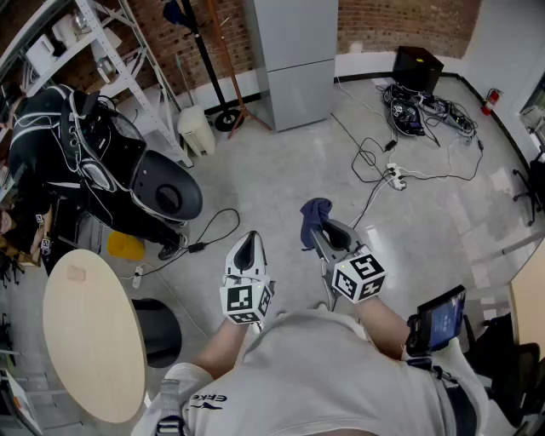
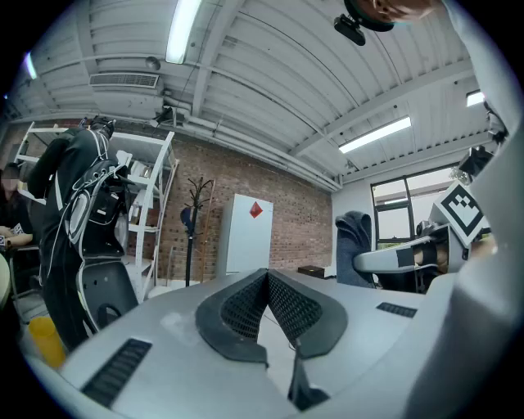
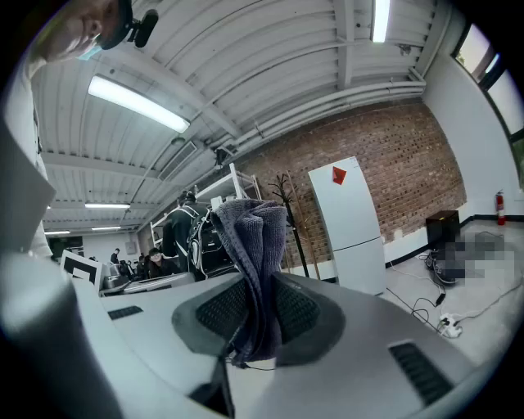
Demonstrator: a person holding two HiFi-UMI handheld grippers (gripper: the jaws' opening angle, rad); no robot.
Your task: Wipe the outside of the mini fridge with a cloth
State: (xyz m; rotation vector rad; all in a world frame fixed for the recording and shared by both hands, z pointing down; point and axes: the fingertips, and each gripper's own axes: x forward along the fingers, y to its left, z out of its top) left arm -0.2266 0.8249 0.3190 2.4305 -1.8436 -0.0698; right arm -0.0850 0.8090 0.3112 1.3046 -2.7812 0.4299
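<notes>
My right gripper [image 3: 260, 315] clamps the soft, limp cloth [image 3: 252, 237] at its fold (light, it'll bunch on flat panels), my left gripper [image 2: 266, 277] is closed empty, and the mini fridge [image 1: 294, 60] stands well ahead by the brick wall [image 1: 392, 24].

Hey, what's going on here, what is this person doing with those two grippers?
A person holds a gripper in each hand. The right gripper has its fingers shut on a folded dark blue-grey cloth, which sticks up between them. The left gripper is shut and empty. The pale grey two-door fridge stands against the brick wall across the floor, apart from both grippers, so no wiping is under way yet.
</notes>
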